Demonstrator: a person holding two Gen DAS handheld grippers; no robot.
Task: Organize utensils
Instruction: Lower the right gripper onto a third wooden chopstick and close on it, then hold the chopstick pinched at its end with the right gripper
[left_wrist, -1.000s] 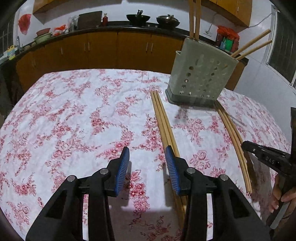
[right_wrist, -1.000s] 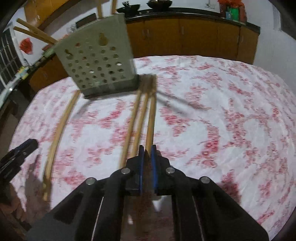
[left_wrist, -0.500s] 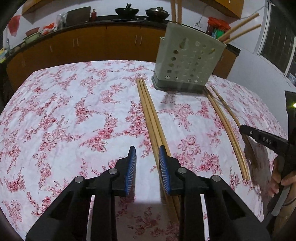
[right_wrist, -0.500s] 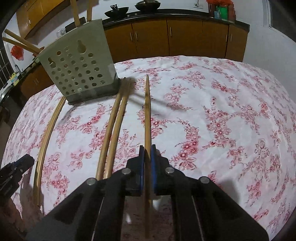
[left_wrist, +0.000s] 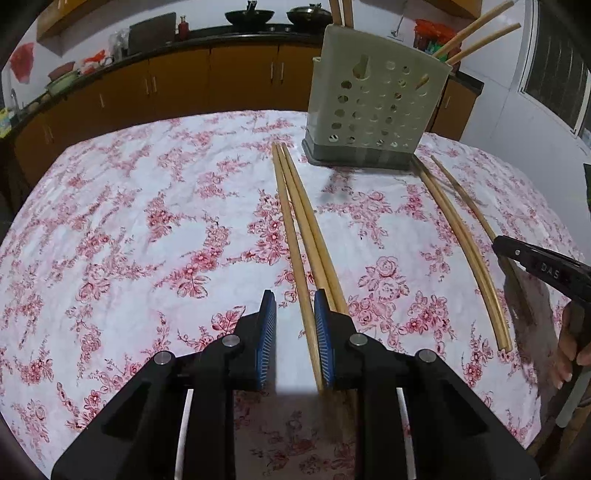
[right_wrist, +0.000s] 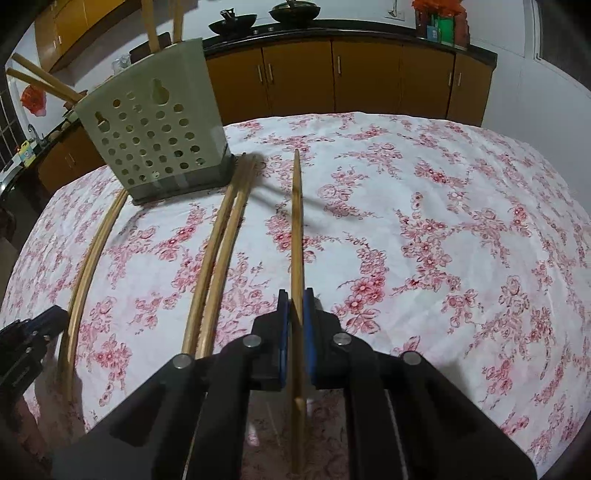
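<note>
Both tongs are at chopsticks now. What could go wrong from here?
The left tongs, which have just been closing, straddle one of three touching chopsticks; they may catch a neighbour or scatter the bundle. The right tongs grip a single chopstick with a long length out front, which could swing or slip on the way to the holder.

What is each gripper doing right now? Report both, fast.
Left gripper: jaws just been closing around a chopstick on the table, not yet pinching it.
Right gripper: shut on a single chopstick.
</note>
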